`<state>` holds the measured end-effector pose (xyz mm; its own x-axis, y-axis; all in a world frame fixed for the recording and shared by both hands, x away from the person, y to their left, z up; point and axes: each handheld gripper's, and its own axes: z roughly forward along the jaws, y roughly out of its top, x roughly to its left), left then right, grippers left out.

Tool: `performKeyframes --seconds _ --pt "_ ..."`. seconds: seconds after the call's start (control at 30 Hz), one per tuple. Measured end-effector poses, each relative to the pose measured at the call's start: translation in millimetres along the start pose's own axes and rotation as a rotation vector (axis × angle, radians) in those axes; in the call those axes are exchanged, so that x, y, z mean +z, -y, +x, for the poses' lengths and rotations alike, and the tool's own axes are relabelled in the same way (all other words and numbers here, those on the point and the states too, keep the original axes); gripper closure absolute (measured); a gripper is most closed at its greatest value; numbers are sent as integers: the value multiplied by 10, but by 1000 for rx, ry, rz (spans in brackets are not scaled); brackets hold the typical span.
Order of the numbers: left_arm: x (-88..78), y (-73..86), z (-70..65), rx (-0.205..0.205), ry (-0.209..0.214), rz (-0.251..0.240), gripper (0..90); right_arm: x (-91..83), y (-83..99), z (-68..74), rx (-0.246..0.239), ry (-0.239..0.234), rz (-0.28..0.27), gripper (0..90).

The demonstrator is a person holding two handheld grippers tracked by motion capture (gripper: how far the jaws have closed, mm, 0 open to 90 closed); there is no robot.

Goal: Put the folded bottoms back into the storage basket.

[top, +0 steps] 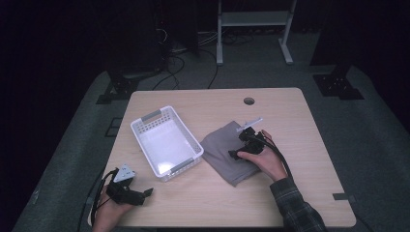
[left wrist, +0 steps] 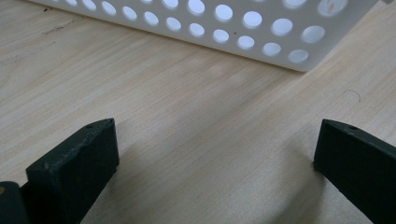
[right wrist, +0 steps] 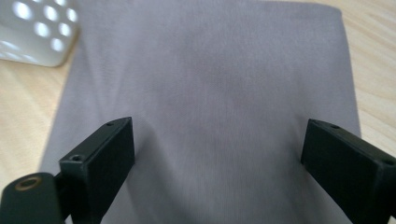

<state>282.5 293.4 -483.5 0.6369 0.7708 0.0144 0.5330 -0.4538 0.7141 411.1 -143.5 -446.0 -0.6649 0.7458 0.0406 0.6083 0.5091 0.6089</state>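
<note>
High view: at the left we saw the left gripper [top: 145,193] resting low on the table [top: 290,111] near its front edge, the hand [top: 109,212] behind it coming in from the bottom, the tips pointing right. In the left gripper view its jaws stood wide apart with nothing between them but bare wood, and the holed wall of the white basket [left wrist: 243,28] lay just ahead.

The basket [top: 167,140] stood empty, turned at an angle, left of the table's middle. Just to its right lay the grey cloth [top: 222,145], a folded, flat, smooth piece, plain in colour, one corner nearly touching the basket; whether they touched we could not tell.

Further right, the right gripper [top: 232,154] lay over the cloth's right part, pointing left toward the basket, the right hand [top: 266,162] wrapped round its body and a plaid sleeve [top: 295,208] running off to the bottom edge. In the right gripper view the jaws were spread wide, released, above the cloth [right wrist: 210,93], which ran under and between them without being pinched; a basket corner [right wrist: 37,32] showed at upper left.
</note>
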Motion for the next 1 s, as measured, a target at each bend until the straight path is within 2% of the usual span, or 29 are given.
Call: performKeyframes --seconds 0.23,0.5,0.7,0.87,0.97,1.0 --pt "0 0 0 0 0 0 0 181 30 -20 -1 4 19 85" --pt "0 1 0 0 0 0 0 204 52 -11 -20 5 13 84" --pt "0 1 -1 0 0 0 0 211 81 5 2 14 -1 95" --pt "0 1 -1 0 0 0 0 189 81 13 3 14 6 163" --pt "0 1 0 0 0 0 0 163 81 17 -1 17 4 261" --pt "0 1 0 0 0 0 0 152 86 17 -5 14 -1 319"
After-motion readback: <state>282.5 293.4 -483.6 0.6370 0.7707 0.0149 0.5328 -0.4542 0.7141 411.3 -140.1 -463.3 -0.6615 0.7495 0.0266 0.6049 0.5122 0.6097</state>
